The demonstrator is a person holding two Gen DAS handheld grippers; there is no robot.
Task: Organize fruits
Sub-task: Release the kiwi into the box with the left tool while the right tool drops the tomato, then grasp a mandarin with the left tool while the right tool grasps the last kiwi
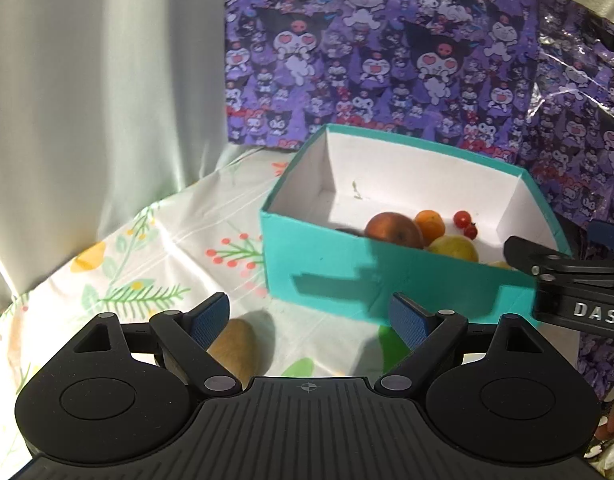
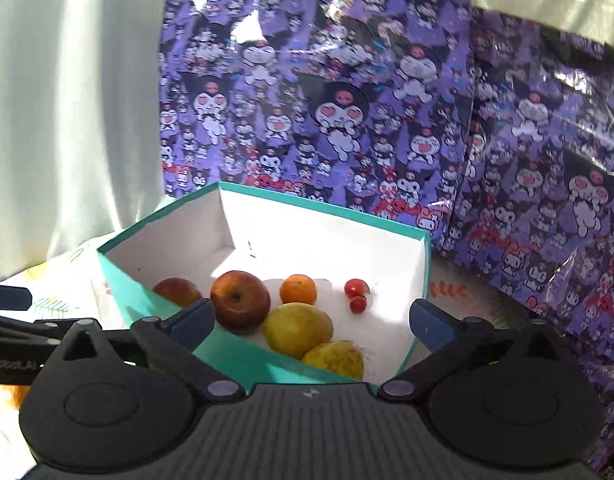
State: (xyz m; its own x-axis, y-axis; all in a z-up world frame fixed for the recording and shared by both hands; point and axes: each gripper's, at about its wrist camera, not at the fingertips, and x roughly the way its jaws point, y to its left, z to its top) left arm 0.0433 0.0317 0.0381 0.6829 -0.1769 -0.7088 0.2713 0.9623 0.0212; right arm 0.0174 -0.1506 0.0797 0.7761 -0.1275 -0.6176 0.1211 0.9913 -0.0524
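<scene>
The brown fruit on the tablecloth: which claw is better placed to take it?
Probably the left claw: it is open, and the brown fruit lies just below its left finger. The right claw, open and empty, hangs over the teal box.

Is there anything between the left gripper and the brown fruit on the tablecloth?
Nothing visible is in the way. The left gripper is open, and the brown fruit lies on the tablecloth just below its left finger, outside the teal box.
</scene>
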